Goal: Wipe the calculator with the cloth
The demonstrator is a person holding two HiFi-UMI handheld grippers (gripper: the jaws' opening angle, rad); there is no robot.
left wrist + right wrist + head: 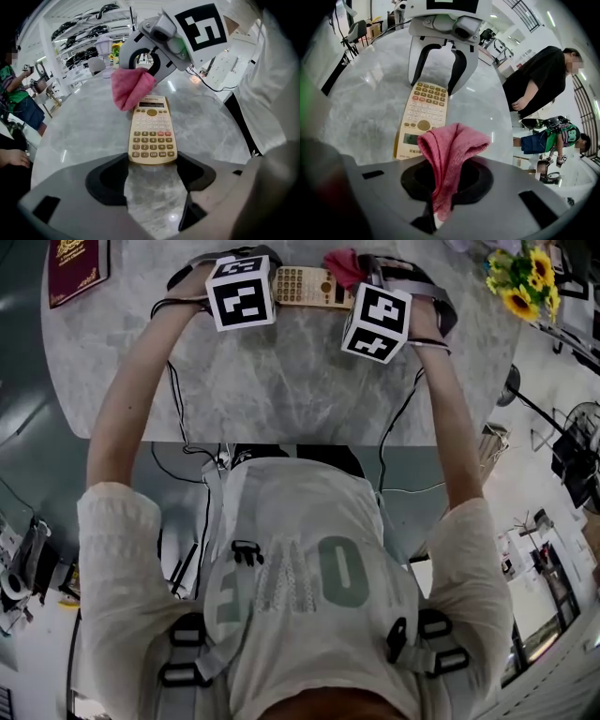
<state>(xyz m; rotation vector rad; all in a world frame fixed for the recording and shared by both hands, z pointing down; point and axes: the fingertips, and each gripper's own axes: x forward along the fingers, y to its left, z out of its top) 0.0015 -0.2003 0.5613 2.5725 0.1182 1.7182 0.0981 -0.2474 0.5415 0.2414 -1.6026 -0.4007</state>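
By the oblong calculator [421, 117], right tongs [445, 187] pinch nubbly pink cloth [452, 145].

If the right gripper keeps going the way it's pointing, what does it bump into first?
Probably the calculator, at its screen end. The right gripper is shut on the pink cloth, which sticks out ahead of the jaws, so that would touch first. Depth is hard to judge.

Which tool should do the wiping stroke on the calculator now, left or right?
Right, most likely. The right tool is shut on the pink woven cloth, bunched at the display end of the beige calculator. The left tool seems clamped across its key end, steadying it.
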